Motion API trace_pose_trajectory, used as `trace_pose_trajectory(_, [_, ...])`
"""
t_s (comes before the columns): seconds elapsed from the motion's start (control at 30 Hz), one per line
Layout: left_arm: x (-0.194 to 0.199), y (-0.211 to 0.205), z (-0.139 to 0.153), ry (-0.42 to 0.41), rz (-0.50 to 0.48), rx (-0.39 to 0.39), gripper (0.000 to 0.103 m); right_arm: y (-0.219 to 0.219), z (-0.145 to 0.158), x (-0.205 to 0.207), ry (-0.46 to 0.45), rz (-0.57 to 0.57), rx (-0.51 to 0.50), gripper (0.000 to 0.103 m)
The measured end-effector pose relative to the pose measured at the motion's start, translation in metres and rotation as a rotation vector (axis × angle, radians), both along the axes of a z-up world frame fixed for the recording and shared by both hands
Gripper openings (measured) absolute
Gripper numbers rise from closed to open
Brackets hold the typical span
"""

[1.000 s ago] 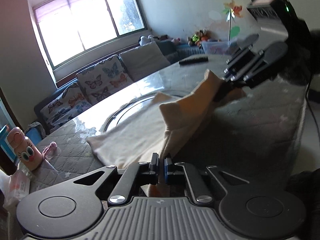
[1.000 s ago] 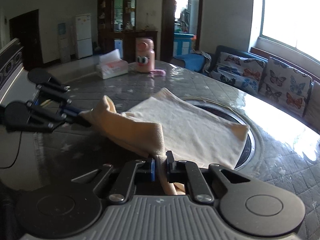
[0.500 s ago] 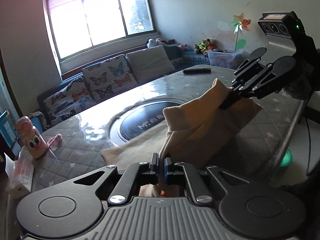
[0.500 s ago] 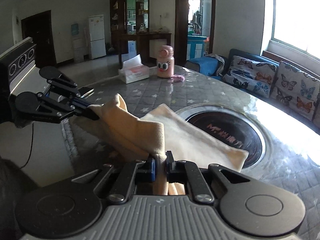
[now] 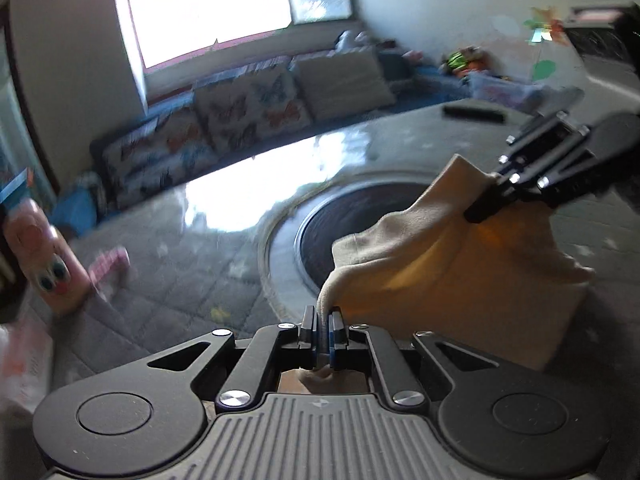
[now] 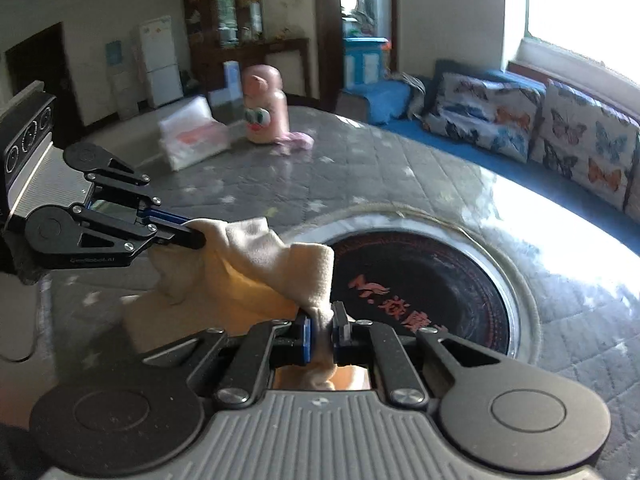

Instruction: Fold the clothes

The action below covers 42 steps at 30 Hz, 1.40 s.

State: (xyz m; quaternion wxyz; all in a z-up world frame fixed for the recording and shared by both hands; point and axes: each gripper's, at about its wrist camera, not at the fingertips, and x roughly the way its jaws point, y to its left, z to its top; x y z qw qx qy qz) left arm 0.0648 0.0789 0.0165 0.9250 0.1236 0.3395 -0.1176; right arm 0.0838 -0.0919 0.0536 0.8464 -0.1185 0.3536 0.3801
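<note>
We see the cream cloth pinched at lower centre by our left gripper, while our right gripper, at the right of the frame, clamps its other corner; the cloth hangs between them above the quilted table.

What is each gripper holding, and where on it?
Both hold the cloth: left gripper and right gripper each pinch a bunched edge, one at each end.

Left gripper, right gripper: both clamped, raised.
</note>
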Motion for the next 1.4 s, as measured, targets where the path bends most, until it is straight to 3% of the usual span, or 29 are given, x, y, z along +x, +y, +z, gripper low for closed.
trace_pose_trajectory(0.1, [0.013,0.002,-0.018,0.036,0.029,0.003,0.006,0.006,-0.026,0.018,0.025,-0.052,-0.006,0.010])
trace_pose_trajectory(0.27, [0.020,0.010,-0.021,0.036,0.064,-0.010,0.018,-0.003,-0.060,0.038,0.084,-0.164,0.027,0.022])
trace_pose_trajectory(0.53, [0.020,0.041,-0.002,-0.013,0.228,-0.021,0.023,-0.040,-0.049,0.031,0.049,-0.306,0.098,0.024])
trace_pose_trajectory(0.67, [0.000,0.035,0.019,-0.048,0.184,-0.104,0.023,-0.046,-0.040,0.014,0.011,-0.298,0.108,0.024])
trace_pose_trajectory(0.83, [-0.012,0.004,0.019,0.009,0.053,-0.211,0.022,-0.039,-0.046,0.009,0.074,-0.250,0.129,0.022])
trace_pose_trajectory(0.97, [-0.004,-0.003,0.000,0.056,0.062,-0.164,0.021,-0.034,-0.062,0.016,0.108,-0.265,0.104,0.021])
trace_pose_trajectory(1.03, [0.001,0.006,-0.009,0.076,0.104,-0.148,0.021,-0.037,-0.064,0.018,0.109,-0.284,0.107,0.012])
trace_pose_trajectory(1.2, [0.006,0.022,-0.009,0.080,0.157,-0.172,0.021,-0.037,-0.057,0.016,0.078,-0.282,0.090,0.012])
trace_pose_trajectory(1.4, [0.015,-0.004,0.003,0.054,0.079,-0.209,0.021,-0.014,-0.050,0.024,0.082,-0.218,0.124,0.013])
